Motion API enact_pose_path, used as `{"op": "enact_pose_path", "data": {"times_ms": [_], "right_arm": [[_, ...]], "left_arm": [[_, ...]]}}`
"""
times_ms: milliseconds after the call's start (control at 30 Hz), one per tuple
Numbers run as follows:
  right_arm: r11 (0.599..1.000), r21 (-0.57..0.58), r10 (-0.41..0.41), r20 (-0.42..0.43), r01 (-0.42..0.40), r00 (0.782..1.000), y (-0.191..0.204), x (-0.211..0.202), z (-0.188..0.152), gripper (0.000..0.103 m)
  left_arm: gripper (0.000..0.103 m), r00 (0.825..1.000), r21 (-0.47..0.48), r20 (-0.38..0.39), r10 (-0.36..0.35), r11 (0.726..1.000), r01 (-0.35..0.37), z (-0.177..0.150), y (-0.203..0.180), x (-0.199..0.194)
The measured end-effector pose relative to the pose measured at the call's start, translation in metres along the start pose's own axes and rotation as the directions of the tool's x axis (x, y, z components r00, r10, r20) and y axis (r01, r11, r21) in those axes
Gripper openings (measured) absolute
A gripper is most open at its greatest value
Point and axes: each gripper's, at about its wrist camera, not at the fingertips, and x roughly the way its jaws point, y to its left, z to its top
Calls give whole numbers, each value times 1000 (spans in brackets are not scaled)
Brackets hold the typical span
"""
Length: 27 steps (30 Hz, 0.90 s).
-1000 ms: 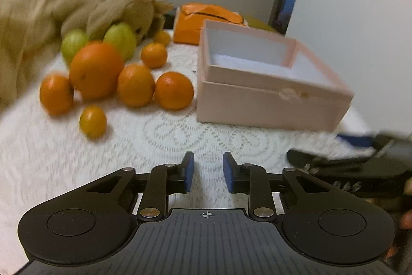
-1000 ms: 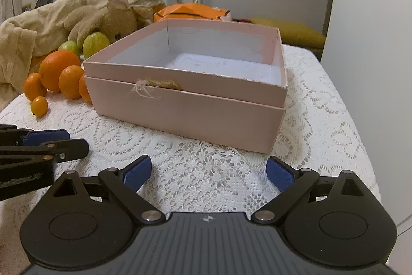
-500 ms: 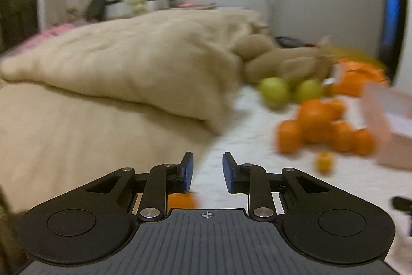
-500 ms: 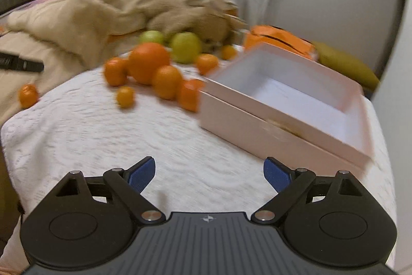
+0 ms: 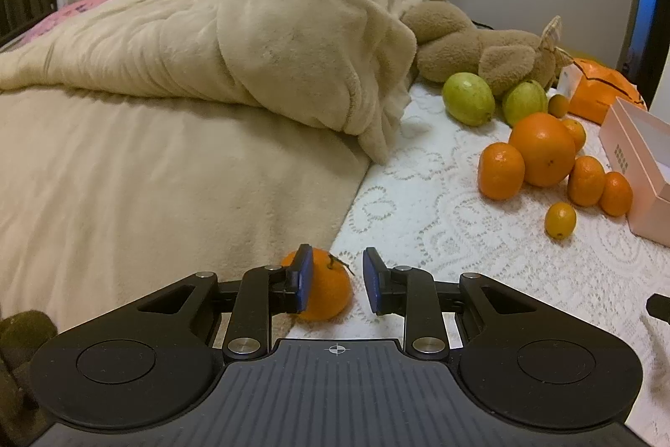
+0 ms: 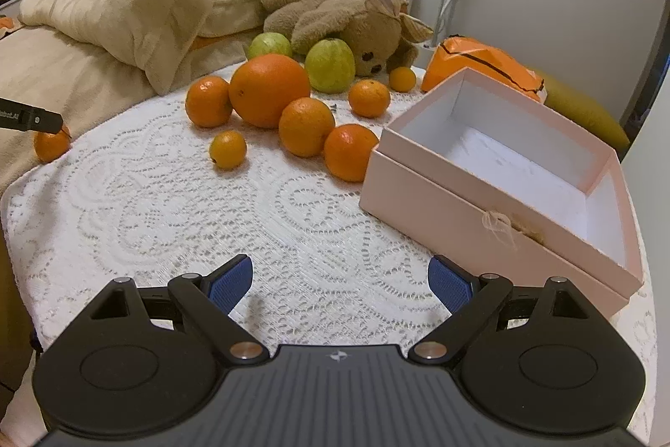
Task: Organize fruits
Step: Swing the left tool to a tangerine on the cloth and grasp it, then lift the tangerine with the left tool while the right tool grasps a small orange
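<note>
A lone mandarin with a stalk lies at the left edge of the lace cloth, partly hidden behind my left gripper's left finger. My left gripper hangs just over it, jaws at their narrowest and pressing on nothing. The right wrist view shows that gripper's tip above the same mandarin. My right gripper is open wide over bare lace, with nothing between its fingers. A heap of mandarins surrounds a big orange, with two green fruits behind and a small kumquat in front. An open pink box stands empty to the right.
A beige blanket is piled to the left of the lace cloth. Behind the fruit lies a brown teddy bear. An orange bag sits beyond the box. A white wall rises close on the right.
My left gripper has swung left from in front of the box to the lone mandarin by the blanket. The right view has turned from the box toward the fruit heap. Both jaws kept their width.
</note>
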Motion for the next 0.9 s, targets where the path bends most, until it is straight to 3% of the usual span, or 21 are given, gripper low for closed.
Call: {"op": "enact_pose_path", "data": {"times_ms": [333, 467, 733, 900], "right_arm": [[1000, -18, 0, -2, 0, 1000, 4, -1, -3, 92], [1000, -21, 1, -5, -1, 1000, 4, -2, -3, 92], [1000, -15, 21, -8, -21, 1000, 4, -1, -6, 92], [1000, -11, 22, -17, -22, 1000, 3, 1, -8, 92]], "left_arm": [[30, 1000, -29, -6, -15, 999, 15, 0, 16, 2], [34, 991, -54, -28, -132, 990, 130, 2, 25, 2], [32, 1000, -1, -23, -17, 1000, 17, 3, 26, 3], [35, 1000, 48, -16, -8, 999, 8, 0, 21, 5]]}}
